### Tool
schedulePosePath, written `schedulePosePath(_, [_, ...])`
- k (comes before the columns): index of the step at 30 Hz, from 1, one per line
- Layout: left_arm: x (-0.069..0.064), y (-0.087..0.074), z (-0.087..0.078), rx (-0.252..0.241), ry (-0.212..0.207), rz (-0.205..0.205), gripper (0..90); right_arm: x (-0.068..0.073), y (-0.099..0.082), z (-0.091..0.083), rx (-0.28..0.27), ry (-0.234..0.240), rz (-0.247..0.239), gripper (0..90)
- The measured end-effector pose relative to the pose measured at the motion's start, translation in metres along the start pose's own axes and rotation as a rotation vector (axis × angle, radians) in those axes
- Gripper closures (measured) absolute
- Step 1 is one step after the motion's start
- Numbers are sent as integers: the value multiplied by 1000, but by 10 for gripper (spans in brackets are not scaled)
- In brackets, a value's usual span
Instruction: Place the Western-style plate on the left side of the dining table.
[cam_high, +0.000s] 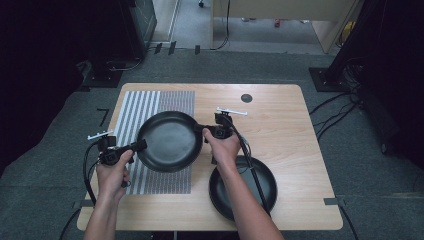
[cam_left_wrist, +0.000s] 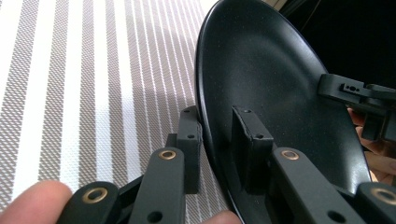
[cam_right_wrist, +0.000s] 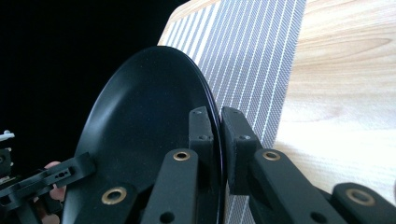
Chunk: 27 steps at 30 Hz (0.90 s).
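Observation:
A black plate (cam_high: 170, 141) is held between both grippers over the striped placemat (cam_high: 150, 102). My left gripper (cam_high: 139, 145) is shut on its left rim, and my right gripper (cam_high: 202, 131) is shut on its right rim. In the left gripper view the plate (cam_left_wrist: 271, 79) has its rim pinched between the two pads (cam_left_wrist: 190, 135). In the right gripper view the plate (cam_right_wrist: 144, 121) is clamped at its edge, one pad (cam_right_wrist: 201, 128) inside the rim and one outside. A second black plate (cam_high: 260, 185) lies on the table under the right forearm.
The wooden table (cam_high: 280, 120) has a small dark round cap (cam_high: 246, 98) near its far edge. The grey-and-white placemat (cam_left_wrist: 93, 70) covers the table's left part. Cables trail from both grippers. Dark equipment and cords stand on the floor around the table.

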<state>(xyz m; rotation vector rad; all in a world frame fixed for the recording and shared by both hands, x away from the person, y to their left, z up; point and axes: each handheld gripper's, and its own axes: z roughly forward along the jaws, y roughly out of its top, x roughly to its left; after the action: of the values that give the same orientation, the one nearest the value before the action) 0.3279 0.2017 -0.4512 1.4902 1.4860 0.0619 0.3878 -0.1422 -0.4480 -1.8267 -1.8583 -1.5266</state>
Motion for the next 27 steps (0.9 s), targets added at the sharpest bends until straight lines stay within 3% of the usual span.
schedulePosePath(9, [14, 7, 10, 0, 36, -15, 741, -4, 8, 22, 18, -5, -6, 838])
schedulePosePath(16, [34, 12, 19, -3, 73, -60, 741, -7, 14, 49, 42, -19, 0, 833])
schedulePosePath(18, [45, 14, 20, -8, 76, -78, 743, -7, 16, 62, 59, -16, 5, 836])
schedulePosePath(27, [62, 18, 27, -15, 129, -93, 742, -13, 18, 95, 87, -12, 15, 828])
